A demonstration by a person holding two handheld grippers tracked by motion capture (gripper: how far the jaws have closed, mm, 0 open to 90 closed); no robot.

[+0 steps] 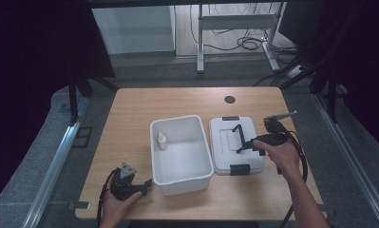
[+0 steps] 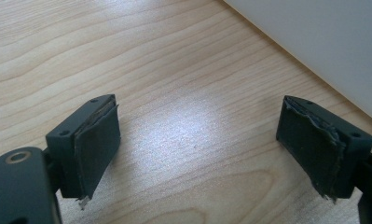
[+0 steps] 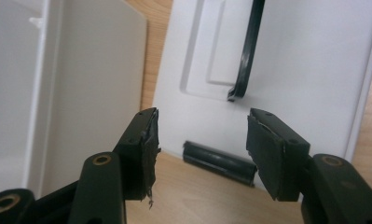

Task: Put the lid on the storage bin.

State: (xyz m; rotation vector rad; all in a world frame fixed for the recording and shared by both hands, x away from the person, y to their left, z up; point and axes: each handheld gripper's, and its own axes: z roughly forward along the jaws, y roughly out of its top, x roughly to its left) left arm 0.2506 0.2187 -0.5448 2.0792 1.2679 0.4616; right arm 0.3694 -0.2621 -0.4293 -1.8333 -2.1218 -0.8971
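Observation:
A white open bin (image 1: pixel 181 152) stands mid-table with a small white bottle (image 1: pixel 162 140) inside near its left wall. Beside it on the right lies its white lid (image 1: pixel 225 142), which has a black handle (image 1: pixel 238 132) and a black latch (image 1: pixel 240 169) at the near edge. My right gripper (image 1: pixel 242 144) hovers open over the lid. In the right gripper view its jaws (image 3: pixel 200 149) frame the latch (image 3: pixel 219 161), with the handle (image 3: pixel 249 51) farther ahead and nothing between them. My left gripper (image 1: pixel 146 184) rests open at the front left, empty (image 2: pixel 197 149) over bare wood.
The wooden table (image 1: pixel 130 123) has a dark round hole (image 1: pixel 230 99) near its far edge. The bin's outer wall (image 2: pixel 323 42) stands just right of the left gripper. Cables trail from both grippers. A desk frame (image 1: pixel 234 28) stands on the floor beyond.

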